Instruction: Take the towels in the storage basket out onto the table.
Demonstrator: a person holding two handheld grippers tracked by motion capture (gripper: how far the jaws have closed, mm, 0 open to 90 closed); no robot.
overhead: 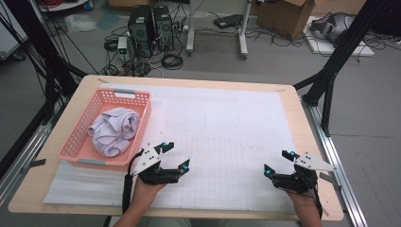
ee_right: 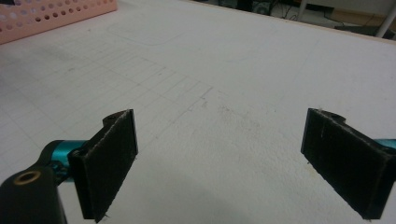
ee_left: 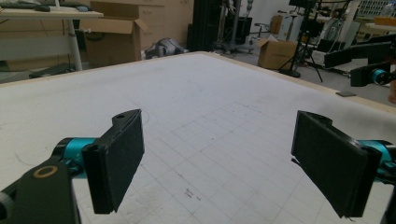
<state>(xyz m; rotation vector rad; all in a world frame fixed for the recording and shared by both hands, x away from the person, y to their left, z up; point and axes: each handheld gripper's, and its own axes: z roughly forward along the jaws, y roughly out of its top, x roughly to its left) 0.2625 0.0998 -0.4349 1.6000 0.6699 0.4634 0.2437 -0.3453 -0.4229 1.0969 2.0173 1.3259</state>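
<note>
- A wooden table (overhead: 307, 142) with a pale top and rounded corners carries everything.
- A large white sheet (overhead: 227, 127) with a faint drawn grid lies flat on the table and covers most of it, leaving a bare wooden margin around it; it also shows in the left gripper view (ee_left: 210, 93) and the right gripper view (ee_right: 243, 70).
- A pink plastic basket (overhead: 78, 142) with perforated walls stands at about 9 o'clock on the table, on the left edge of the sheet; its wall shows at 11 o'clock in the right gripper view (ee_right: 46, 14).
- A crumpled pale cloth (overhead: 113, 127) lies inside the basket.
</note>
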